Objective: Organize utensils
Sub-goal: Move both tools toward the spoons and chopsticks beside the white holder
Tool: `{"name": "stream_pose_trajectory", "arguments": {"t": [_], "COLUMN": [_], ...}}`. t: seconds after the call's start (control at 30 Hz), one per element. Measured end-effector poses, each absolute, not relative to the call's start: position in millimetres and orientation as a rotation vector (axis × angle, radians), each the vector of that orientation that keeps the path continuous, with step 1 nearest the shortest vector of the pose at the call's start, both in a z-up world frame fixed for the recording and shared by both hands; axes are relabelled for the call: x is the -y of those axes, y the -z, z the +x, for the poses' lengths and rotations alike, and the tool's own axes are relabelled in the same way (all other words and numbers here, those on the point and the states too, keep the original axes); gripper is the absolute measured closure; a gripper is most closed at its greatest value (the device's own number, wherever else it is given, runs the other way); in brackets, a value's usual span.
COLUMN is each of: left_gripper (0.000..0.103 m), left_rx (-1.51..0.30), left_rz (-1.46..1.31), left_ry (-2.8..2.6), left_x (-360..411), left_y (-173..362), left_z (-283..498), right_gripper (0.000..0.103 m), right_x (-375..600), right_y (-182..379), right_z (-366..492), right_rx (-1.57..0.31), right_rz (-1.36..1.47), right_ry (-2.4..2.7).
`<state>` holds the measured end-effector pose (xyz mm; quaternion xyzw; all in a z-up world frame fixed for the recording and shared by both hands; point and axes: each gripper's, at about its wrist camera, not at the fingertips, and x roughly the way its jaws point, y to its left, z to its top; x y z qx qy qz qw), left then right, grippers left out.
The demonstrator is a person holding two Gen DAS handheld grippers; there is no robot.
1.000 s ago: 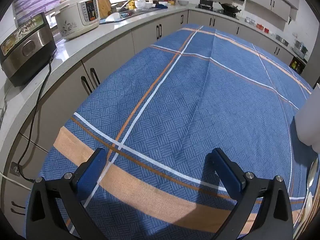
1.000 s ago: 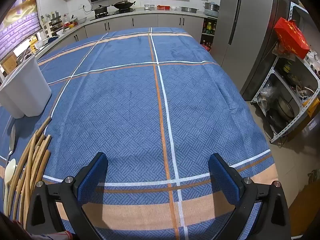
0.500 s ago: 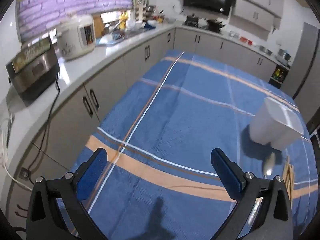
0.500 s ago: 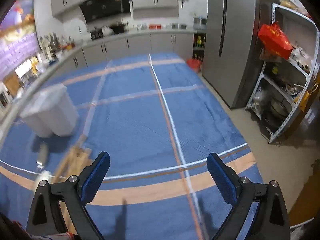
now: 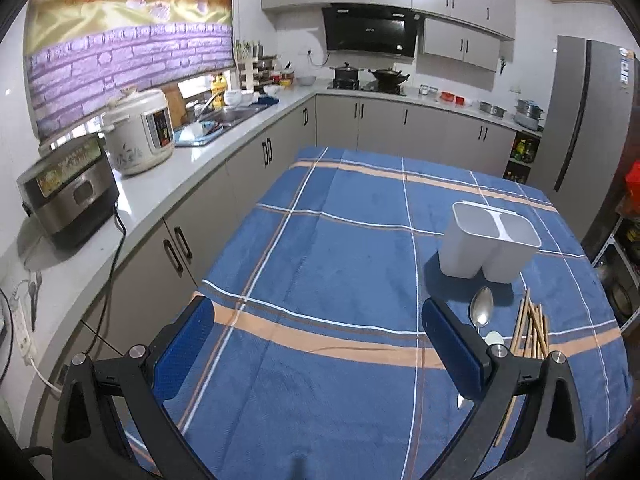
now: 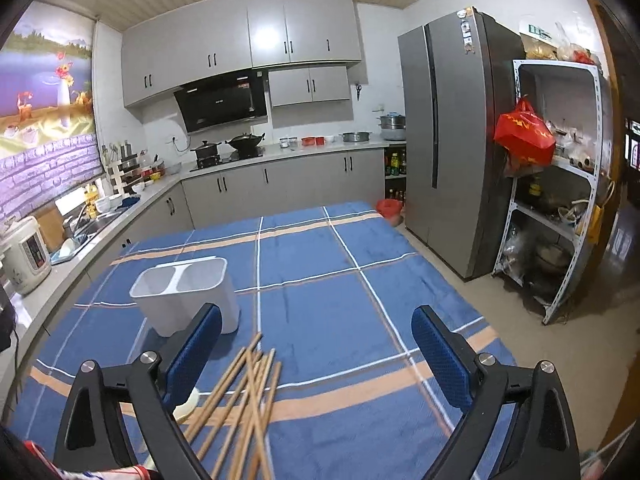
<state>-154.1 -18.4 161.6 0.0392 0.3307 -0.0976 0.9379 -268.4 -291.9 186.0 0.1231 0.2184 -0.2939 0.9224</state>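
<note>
Both tongs hang above the tabletop (image 5: 352, 240), which is covered with a blue checked cloth crossed by orange and white stripes, and neither holds anything. The left tongs (image 5: 320, 344) stand with their blue-padded fingers wide apart over bare cloth, to the left of the utensils. The right tongs (image 6: 316, 344) are just as wide apart, and the loose heap of light brown wooden chopsticks (image 6: 244, 396) lies below and between their fingers, nearer the left one, which looks like a lining-up for a first pick.

The white plastic two-compartment utensil holder (image 5: 488, 240) stands upright on the cloth with both compartments apparently empty, so sorting has not begun as far as I can judge. It sits just beyond the utensils, close enough that each piece needs only a short carry. A shiny metal spoon (image 5: 481, 312) lies in front of the holder, bowl toward it, just beside the chopsticks (image 5: 530, 330). A pale cream spoon (image 5: 494, 337) rests near the metal one, partly hidden behind the left tongs' right finger.

The chopsticks cross one another at slight angles, so a clamp on the heap may catch several at once or let one slip. The divided holder suggests chopsticks go in one side and spoons in the other.
</note>
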Motion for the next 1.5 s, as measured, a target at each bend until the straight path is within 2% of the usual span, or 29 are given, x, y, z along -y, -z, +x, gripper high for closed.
{"name": "stream_pose_trajectory", "arguments": {"t": [0.77,1.5], "left_gripper": [0.000,0.000], "left_rx": [-0.709,-0.776], "left_rz": [0.070,0.101], "left_ry": [0.264,0.265], "left_x": [-1,14], "left_y": [-160,-143], "left_z": [-178,-173], "right_gripper": [0.005,0.005], "right_x": [244,257], "right_y": [-172,-149], "right_z": [-263,-252], "right_rx": [-0.575,-0.635], "right_rz": [0.247,0.283], "right_ry": [0.514,0.514]}}
